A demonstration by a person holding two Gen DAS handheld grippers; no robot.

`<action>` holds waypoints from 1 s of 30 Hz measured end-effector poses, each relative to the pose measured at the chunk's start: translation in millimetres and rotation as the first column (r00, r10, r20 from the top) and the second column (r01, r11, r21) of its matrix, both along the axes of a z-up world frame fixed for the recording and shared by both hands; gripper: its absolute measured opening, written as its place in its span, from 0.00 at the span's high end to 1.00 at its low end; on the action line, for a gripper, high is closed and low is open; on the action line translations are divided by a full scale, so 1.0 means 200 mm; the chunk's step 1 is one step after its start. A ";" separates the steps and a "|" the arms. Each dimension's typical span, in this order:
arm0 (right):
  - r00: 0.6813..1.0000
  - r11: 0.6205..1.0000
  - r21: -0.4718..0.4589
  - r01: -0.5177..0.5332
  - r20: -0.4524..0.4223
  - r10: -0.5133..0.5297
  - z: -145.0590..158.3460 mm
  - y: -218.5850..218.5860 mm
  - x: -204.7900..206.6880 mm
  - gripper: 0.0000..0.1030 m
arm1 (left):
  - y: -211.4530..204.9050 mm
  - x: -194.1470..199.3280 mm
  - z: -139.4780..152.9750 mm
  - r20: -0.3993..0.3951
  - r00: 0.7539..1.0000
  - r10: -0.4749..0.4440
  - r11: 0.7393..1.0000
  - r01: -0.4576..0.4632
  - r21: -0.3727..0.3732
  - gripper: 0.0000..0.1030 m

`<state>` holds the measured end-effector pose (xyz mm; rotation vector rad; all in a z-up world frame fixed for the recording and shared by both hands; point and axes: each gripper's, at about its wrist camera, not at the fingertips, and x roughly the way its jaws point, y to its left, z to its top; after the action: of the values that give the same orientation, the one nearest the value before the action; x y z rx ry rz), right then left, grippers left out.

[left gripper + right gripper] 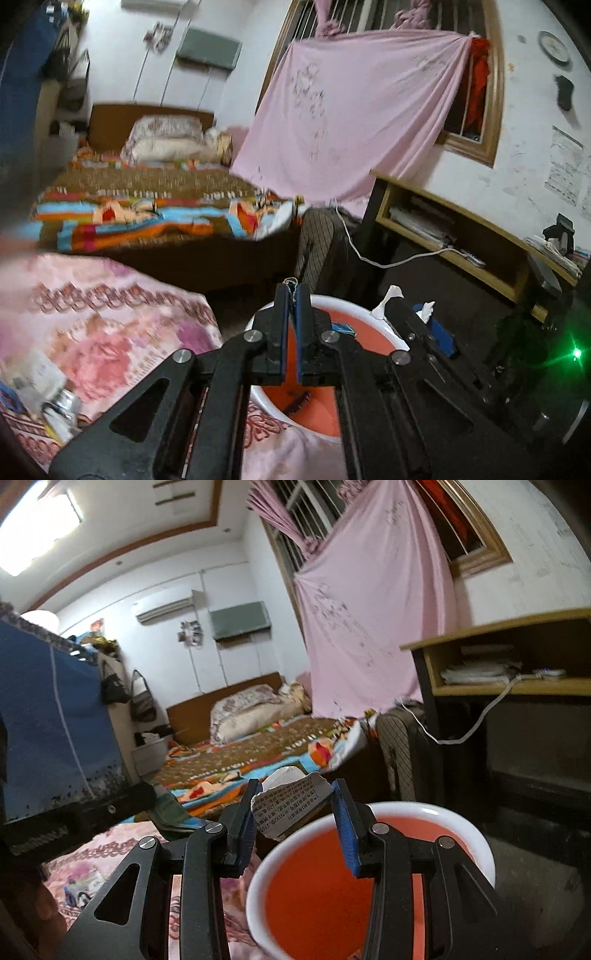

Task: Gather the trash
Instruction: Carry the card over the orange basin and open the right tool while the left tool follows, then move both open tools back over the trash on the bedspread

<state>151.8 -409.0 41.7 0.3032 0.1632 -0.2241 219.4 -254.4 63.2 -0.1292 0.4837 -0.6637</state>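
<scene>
Bedroom: one red basin, two tools, one paper scrap.

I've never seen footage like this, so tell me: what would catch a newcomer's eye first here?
Probably the red basin with its white rim, low in both views beside a pink flowered blanket. The right gripper holds a torn scrap of printed paper between its blue-lined jaws just above the rim. The left gripper hangs over the basin with jaws shut on a bit of thread, and a big pink sheet covers the window behind.
</scene>
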 end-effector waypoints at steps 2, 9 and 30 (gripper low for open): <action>0.999 1.000 0.018 0.012 -0.038 -0.011 -0.02 -0.01 0.01 0.64 | -0.03 0.03 -0.03 -0.043 0.999 0.001 1.000 -0.001 -0.005 1.00; 0.995 0.997 0.067 0.035 -0.097 -0.028 -0.06 -0.06 0.03 0.53 | -0.08 0.11 -0.10 -0.187 0.982 -0.018 1.000 0.013 -0.026 0.98; 1.000 0.999 -0.018 -0.026 0.005 0.026 0.02 0.05 -0.02 0.27 | 0.24 -0.01 -0.04 -0.070 0.988 0.135 0.990 -0.137 -0.027 0.54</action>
<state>148.7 -398.3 45.6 0.2836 0.1602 -0.1985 216.7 -207.3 54.5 -0.2133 0.5254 -0.5345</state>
